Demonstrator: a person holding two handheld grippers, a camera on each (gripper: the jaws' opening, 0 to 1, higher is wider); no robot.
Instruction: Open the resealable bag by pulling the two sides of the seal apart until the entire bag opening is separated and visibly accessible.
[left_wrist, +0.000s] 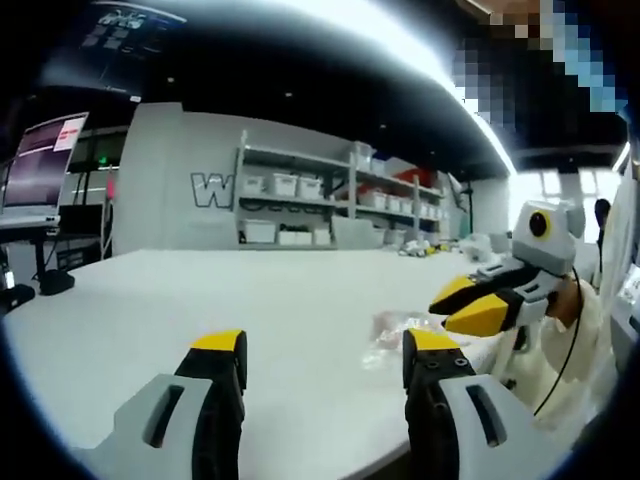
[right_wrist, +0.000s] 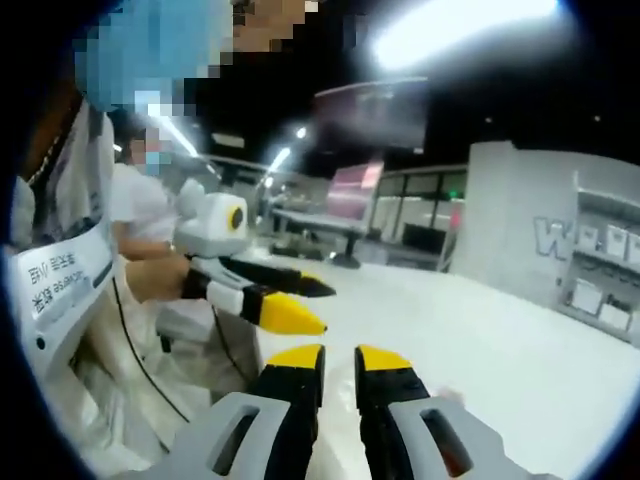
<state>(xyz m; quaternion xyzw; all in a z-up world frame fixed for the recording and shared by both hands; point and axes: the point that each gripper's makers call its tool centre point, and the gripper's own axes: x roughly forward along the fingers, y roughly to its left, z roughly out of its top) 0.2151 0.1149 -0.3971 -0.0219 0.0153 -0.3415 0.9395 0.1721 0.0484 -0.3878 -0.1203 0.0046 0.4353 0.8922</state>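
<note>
The grey left gripper (left_wrist: 325, 365) has its yellow-tipped black fingers (left_wrist: 222, 352) spread wide — the grey right gripper (right_wrist: 338, 368) holds its fingers (right_wrist: 296, 362) nearly together, a narrow gap between.

The right gripper (right_wrist: 339, 362) has yellow tips with a small gap between its jaws, above a white table (right_wrist: 520, 340). The left gripper (right_wrist: 290, 300) comes in from the left. A person in white (right_wrist: 140, 215) stands behind it.

Readable signs: one large letter on a wall, little else.

In the left gripper view we read a big dark "W" on the pale grey wall (left_wrist: 212, 189), left of centre beside the shelves; the right gripper view shows the same "W" on that grey wall (right_wrist: 551, 238) at the right edge. The white printed label on a person's clothing (right_wrist: 62, 276), at the left, carries characters we cannot make out.
</note>
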